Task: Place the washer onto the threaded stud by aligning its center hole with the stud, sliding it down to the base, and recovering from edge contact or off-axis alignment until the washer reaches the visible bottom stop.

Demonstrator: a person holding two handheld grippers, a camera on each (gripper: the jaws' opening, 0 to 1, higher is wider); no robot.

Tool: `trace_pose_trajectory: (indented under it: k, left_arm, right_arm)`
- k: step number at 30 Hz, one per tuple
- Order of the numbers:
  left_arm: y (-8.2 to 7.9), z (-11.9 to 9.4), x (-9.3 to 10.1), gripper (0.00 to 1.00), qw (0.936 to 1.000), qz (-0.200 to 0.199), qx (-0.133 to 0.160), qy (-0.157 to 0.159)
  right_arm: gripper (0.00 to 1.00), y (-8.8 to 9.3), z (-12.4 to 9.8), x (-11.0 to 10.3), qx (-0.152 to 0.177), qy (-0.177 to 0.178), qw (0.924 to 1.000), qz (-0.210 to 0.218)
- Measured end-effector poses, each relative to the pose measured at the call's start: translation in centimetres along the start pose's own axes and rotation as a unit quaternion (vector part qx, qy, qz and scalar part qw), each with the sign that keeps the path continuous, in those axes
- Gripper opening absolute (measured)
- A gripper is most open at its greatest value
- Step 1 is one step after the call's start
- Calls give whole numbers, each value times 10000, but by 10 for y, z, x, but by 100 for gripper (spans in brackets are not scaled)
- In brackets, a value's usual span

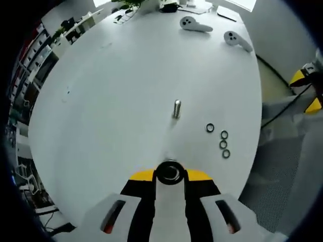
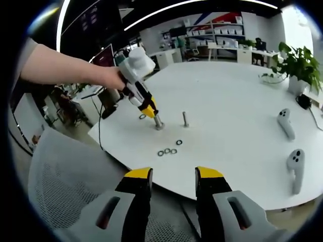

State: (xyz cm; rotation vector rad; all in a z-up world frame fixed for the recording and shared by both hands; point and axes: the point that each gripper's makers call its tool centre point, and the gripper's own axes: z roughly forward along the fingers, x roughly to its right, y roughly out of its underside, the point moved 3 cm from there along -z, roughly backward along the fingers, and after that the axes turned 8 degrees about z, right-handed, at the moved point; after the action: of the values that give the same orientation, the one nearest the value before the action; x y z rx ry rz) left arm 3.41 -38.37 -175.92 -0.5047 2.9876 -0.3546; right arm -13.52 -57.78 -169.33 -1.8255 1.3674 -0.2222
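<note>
The threaded stud [image 1: 176,108] stands upright on the white table [image 1: 116,101]. My left gripper [image 1: 170,174] is shut on a dark ring washer [image 1: 169,172], held between its yellow tips a short way in front of the stud and apart from it. In the right gripper view a person's hand holds the left gripper [image 2: 154,118] tilted down, with its tip low over the table just left of the stud [image 2: 185,119]. My right gripper [image 2: 173,174] is open with nothing between its fingers, back from the table's near edge.
Several loose washers [image 1: 223,143] lie right of the stud, also [image 2: 167,151]. Two white hand controllers [image 1: 194,23] [image 2: 285,122] rest on the table. A potted plant [image 2: 298,65] stands on the table's far side. A grey mesh chair [image 2: 60,171] is under my right gripper.
</note>
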Motion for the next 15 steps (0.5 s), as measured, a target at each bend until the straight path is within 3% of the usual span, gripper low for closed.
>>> trace_pose_trajectory:
  k: [10, 15]
  left_arm:
    - [3, 21, 0, 19, 9999, 3, -135, 21]
    - [7, 33, -1, 19, 9997, -181, -179, 52]
  right_arm:
    - [36, 0, 0, 2, -8, 43, 10000, 17]
    - [36, 1, 0, 2, -28, 69, 10000, 19]
